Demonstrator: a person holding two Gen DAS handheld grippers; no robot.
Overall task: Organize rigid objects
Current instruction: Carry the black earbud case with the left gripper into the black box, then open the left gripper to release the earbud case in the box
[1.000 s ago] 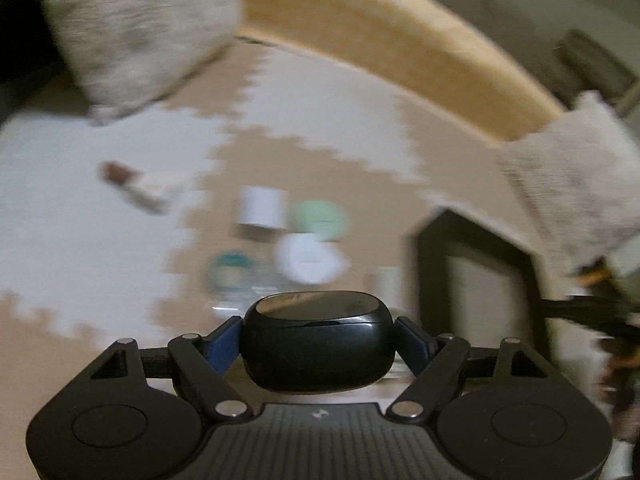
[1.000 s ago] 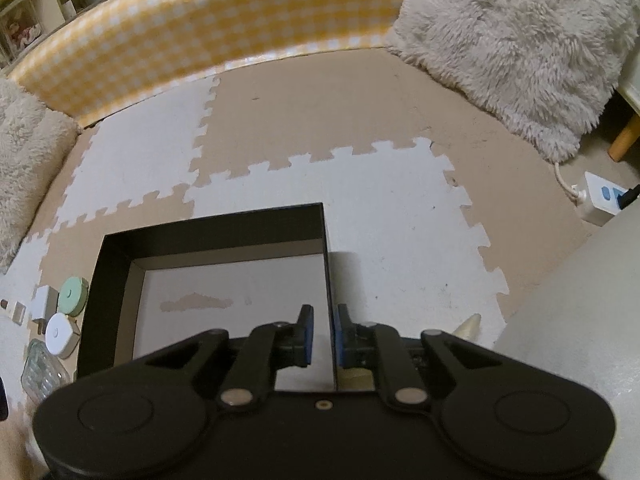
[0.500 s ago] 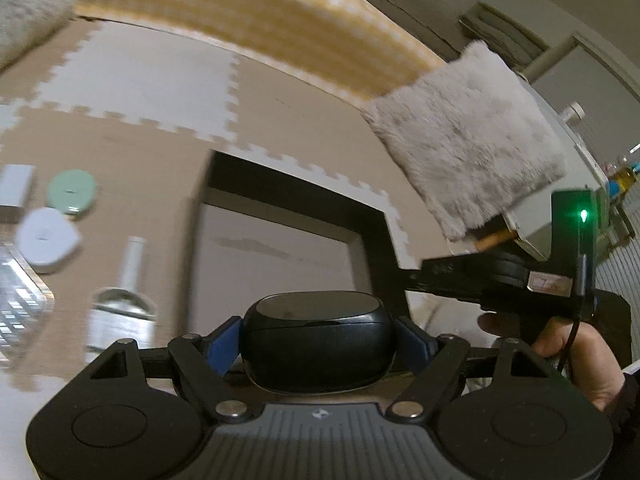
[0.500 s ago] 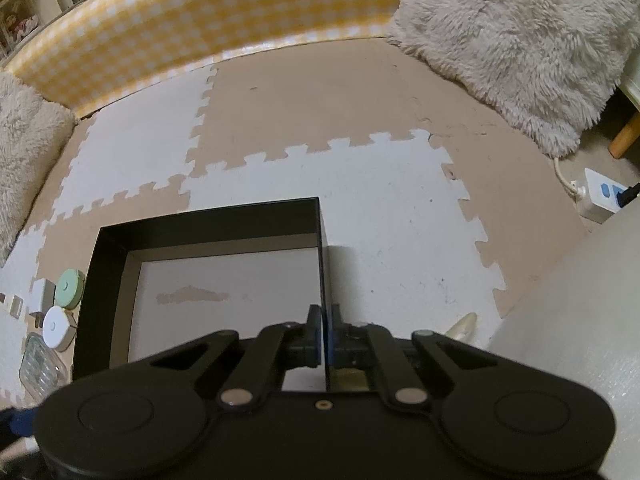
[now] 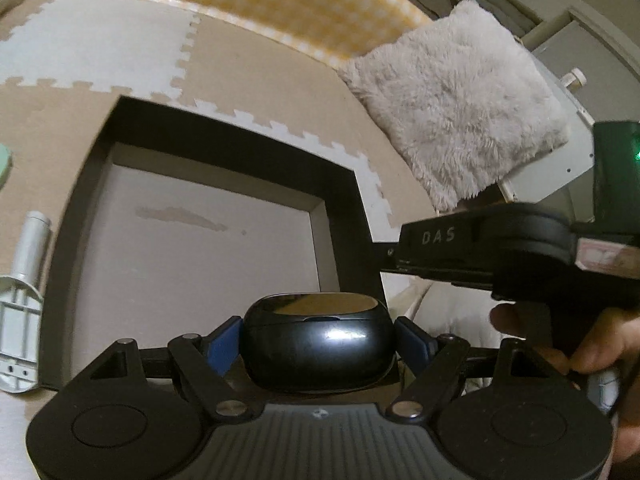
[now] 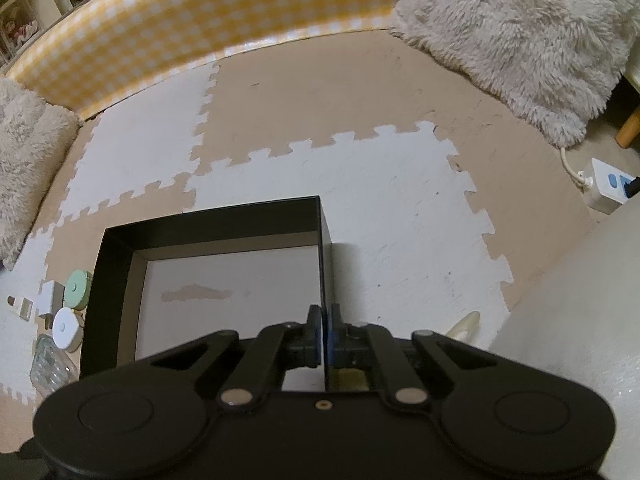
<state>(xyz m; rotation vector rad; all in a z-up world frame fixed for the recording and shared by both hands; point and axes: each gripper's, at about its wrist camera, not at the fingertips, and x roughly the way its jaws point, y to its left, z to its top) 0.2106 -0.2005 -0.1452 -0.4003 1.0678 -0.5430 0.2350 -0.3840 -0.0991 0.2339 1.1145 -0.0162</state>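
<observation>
glossy black rounded case (image 5: 318, 342) – perhaps earbuds – pinched in left jaws, right jaws clamping black box wall (image 6: 323, 264)

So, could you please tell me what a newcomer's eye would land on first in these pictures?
First, the glossy black oval case clamped in the left gripper, poised over the near edge of the shallow black box with a pale bottom. Next, the right gripper, pinching that box's right wall. The fluffy cream cushion lies on the floor mat beyond.
</observation>
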